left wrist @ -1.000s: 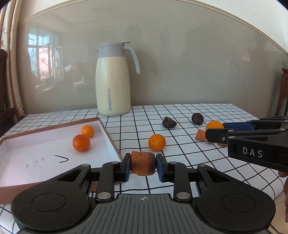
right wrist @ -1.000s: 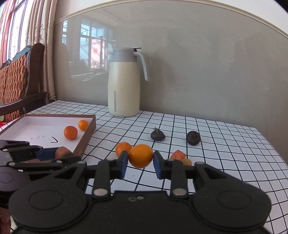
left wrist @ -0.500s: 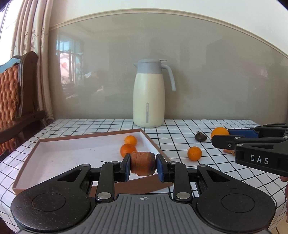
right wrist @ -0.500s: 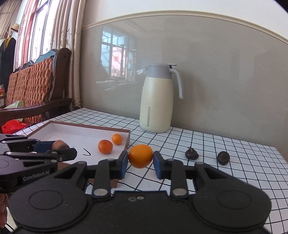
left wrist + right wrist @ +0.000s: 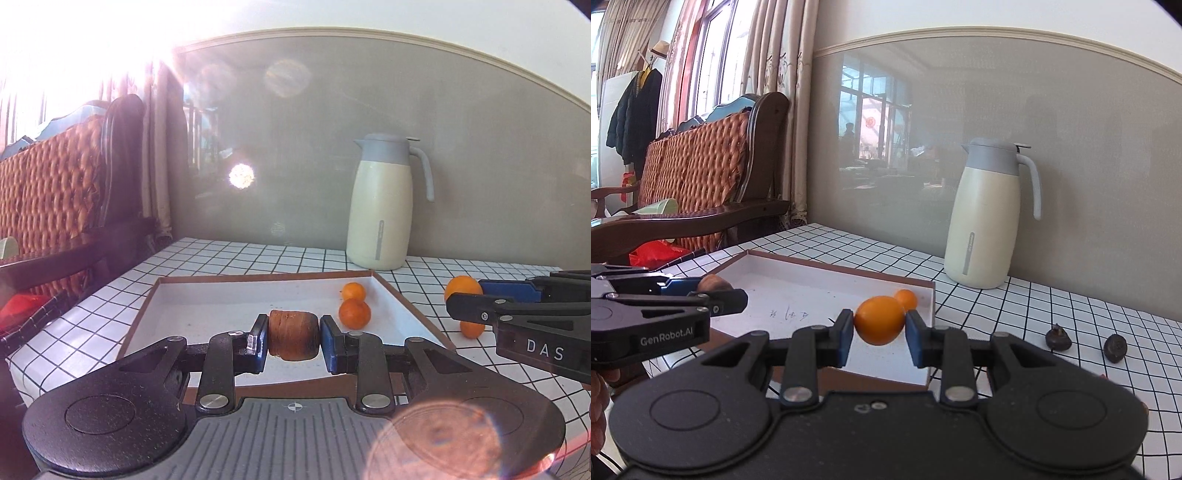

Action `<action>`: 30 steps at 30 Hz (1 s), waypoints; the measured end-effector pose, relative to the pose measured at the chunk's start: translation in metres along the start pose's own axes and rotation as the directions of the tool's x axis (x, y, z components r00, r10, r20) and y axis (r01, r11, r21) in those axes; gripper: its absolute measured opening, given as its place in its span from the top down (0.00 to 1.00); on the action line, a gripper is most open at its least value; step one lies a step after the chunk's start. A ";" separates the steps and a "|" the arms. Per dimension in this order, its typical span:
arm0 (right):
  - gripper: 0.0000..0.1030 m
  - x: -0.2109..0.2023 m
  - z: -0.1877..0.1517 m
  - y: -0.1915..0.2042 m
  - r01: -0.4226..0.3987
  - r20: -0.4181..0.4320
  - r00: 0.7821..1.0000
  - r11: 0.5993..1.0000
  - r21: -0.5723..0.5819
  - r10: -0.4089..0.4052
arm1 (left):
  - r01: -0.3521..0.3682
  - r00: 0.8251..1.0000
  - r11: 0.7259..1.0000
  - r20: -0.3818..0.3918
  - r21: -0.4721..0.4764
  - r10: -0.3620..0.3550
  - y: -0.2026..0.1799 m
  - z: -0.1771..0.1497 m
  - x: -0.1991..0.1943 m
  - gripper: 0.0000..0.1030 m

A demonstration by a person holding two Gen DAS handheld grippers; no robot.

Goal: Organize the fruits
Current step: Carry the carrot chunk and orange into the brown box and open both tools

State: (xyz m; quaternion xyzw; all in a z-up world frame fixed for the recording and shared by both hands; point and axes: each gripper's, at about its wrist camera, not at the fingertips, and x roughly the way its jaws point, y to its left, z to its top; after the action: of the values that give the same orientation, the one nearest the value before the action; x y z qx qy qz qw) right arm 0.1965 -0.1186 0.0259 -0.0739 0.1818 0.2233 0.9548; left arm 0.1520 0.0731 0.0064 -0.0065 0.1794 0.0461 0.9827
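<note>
My left gripper is shut on a brown stubby fruit, held over the near part of a shallow white box with brown walls. Two small oranges lie in the box's far right corner. My right gripper is shut on an orange above the box's right side; one boxed orange peeks out behind it. In the left wrist view the right gripper shows at the right with its orange. In the right wrist view the left gripper enters from the left.
A cream thermos jug stands at the back of the checked tablecloth. Two dark fruits lie right of the box, and one loose orange sits on the cloth. A wooden wicker-backed chair stands at the table's left edge.
Both grippers have swung left with their fruits, from over the bare cloth to over the box. The jug and loose fruits have shifted right in both views.
</note>
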 end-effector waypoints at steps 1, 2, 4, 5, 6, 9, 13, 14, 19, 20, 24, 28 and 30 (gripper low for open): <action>0.79 0.001 0.001 0.003 -0.004 0.000 1.000 1.000 -0.002 0.004 | -0.006 1.000 1.000 -0.001 -0.004 0.006 0.003 0.000 0.000 0.71; 0.79 0.003 0.001 0.005 -0.010 0.000 1.000 1.000 -0.003 0.010 | -0.011 1.000 1.000 -0.001 -0.008 0.011 0.007 0.000 0.000 0.71; 0.79 0.005 0.003 0.010 -0.018 0.001 1.000 1.000 -0.005 0.018 | -0.027 1.000 1.000 0.001 -0.011 0.027 0.013 -0.002 -0.002 0.71; 0.79 0.007 0.003 0.013 -0.023 0.003 1.000 1.000 -0.006 0.023 | -0.033 0.999 0.999 0.000 -0.013 0.033 0.016 -0.002 -0.001 0.71; 0.79 0.008 0.003 0.015 -0.027 0.002 1.000 1.000 -0.008 0.027 | -0.041 0.999 0.999 0.000 -0.015 0.041 0.020 -0.002 -0.001 0.71; 0.79 0.013 0.005 0.020 -0.039 0.004 0.999 0.999 -0.012 0.039 | -0.069 0.998 0.997 0.002 -0.021 0.069 0.033 -0.002 0.001 0.71; 0.79 0.021 0.009 0.027 -0.050 0.008 0.999 0.998 -0.023 0.050 | -0.103 0.995 0.994 0.002 -0.028 0.104 0.049 -0.001 0.006 0.71; 0.79 0.024 0.010 0.029 -0.053 0.007 0.999 0.998 -0.028 0.053 | -0.109 0.994 0.994 0.002 -0.032 0.109 0.053 0.000 0.007 0.71; 0.79 0.040 0.019 0.037 -0.072 0.006 0.997 0.997 -0.027 0.072 | -0.136 0.991 0.990 0.005 -0.033 0.137 0.062 0.005 0.019 0.71; 0.79 0.043 0.020 0.038 -0.073 0.006 0.997 0.997 -0.025 0.073 | -0.139 0.990 0.990 0.006 -0.035 0.139 0.064 0.006 0.021 0.71; 0.79 0.054 0.025 0.043 -0.074 0.003 0.997 0.997 -0.038 0.074 | -0.152 0.988 0.988 0.006 -0.033 0.152 0.072 0.011 0.031 0.71; 0.79 0.068 0.033 0.041 -0.052 0.008 0.999 0.997 -0.061 0.052 | -0.163 0.987 0.985 0.002 -0.053 0.164 0.081 0.016 0.042 0.71; 0.79 0.076 0.035 0.035 -0.037 0.005 0.999 0.998 -0.052 0.037 | -0.168 0.986 0.983 0.000 -0.071 0.169 0.085 0.019 0.050 0.71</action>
State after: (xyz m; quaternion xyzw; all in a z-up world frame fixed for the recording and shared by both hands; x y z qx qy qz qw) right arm 0.2552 -0.0491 0.0270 -0.0948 0.1742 0.2459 0.9488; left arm 0.1971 0.1630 0.0070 -0.0260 0.1748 0.1354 0.9749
